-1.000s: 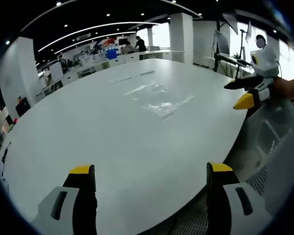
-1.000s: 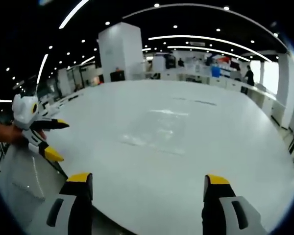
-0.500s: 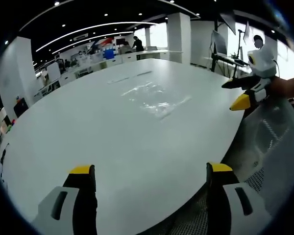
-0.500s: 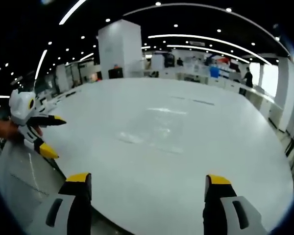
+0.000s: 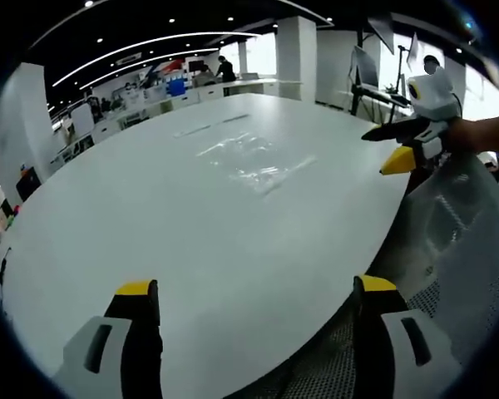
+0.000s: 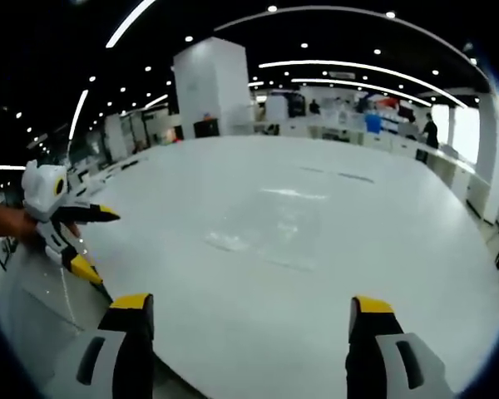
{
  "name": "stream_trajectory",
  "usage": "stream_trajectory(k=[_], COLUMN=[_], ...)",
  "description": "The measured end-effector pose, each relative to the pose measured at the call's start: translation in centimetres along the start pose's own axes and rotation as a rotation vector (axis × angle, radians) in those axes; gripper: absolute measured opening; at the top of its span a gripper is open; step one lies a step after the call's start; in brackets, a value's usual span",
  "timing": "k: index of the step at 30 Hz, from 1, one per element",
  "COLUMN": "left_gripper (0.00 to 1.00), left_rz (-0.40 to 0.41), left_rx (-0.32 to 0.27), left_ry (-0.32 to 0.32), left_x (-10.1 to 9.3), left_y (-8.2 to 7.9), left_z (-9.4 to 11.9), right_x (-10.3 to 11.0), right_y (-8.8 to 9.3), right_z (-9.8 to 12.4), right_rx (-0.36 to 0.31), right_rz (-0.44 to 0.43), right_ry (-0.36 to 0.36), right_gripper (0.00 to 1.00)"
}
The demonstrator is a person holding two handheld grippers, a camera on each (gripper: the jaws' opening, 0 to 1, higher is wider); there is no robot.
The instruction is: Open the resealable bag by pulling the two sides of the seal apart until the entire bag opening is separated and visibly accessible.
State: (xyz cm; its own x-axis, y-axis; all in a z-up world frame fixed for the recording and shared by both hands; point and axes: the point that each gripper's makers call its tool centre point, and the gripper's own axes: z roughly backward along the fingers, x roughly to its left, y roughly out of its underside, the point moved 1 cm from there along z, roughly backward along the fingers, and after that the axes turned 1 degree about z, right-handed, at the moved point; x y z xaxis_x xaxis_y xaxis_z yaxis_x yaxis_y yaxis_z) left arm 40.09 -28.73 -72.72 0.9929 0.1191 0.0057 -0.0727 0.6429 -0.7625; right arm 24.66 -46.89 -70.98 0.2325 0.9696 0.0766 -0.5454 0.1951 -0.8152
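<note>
A clear resealable bag (image 5: 254, 162) lies flat on the big white table (image 5: 150, 224), far ahead of both grippers; it is faint and glossy in the right gripper view (image 6: 274, 226). My left gripper (image 5: 254, 303) hangs open over the table's near edge, nothing between its yellow-tipped jaws. My right gripper (image 6: 243, 316) is open too, at the near edge on its side. The right gripper (image 5: 403, 141) enters the left gripper view from the right, open, held by a hand. The left gripper (image 6: 83, 241) appears at the left of the right gripper view, open.
A mesh-backed chair (image 5: 449, 266) stands at the table's edge beside my left gripper. Two thin strips (image 6: 337, 174) lie on the table beyond the bag. Desks, a white pillar (image 6: 212, 87) and people stand far behind.
Both views shift slightly with the hands. The grippers stay open and the bag lies where it was.
</note>
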Motion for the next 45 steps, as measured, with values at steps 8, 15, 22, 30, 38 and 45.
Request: stream_trajectory(k=[8,15,22,30,38,45], left_gripper=[0.94,0.93,0.91,0.88,0.86,0.86], left_rz=[-0.009,-0.045,-0.051,-0.053,-0.049,-0.041], left_rx=[-0.009,-0.003,-0.003,-0.009,-0.020,-0.013], left_ry=[-0.013,-0.008,-0.010,-0.011,-0.009,-0.004], left_x=[0.7,0.2,0.3,0.4,0.3,0.4], left_y=[-0.8,-1.2,-1.6,-2.2,-2.5,-2.4], left_z=[0.4,0.4,0.6,0.5,0.6,0.3], right_x=[-0.7,-1.1,-1.1,-2.0,-0.9,0.0], right_y=[-2.4,-1.8,-0.9,-0.1,0.8,0.5], right_z=[-2.3,-5.3,-7.3,-9.0,-9.2,-8.6], right_rx=[-0.008,0.069,0.110,0.160,0.184,0.194], right_rz=[0.141,0.230,0.264,0.226,0.208,0.161], right_ry=[-0.060,-0.130,-0.172,-0.190,-0.233,-0.277], right_gripper=[0.85,0.79,0.70,0.64,0.61,0.47])
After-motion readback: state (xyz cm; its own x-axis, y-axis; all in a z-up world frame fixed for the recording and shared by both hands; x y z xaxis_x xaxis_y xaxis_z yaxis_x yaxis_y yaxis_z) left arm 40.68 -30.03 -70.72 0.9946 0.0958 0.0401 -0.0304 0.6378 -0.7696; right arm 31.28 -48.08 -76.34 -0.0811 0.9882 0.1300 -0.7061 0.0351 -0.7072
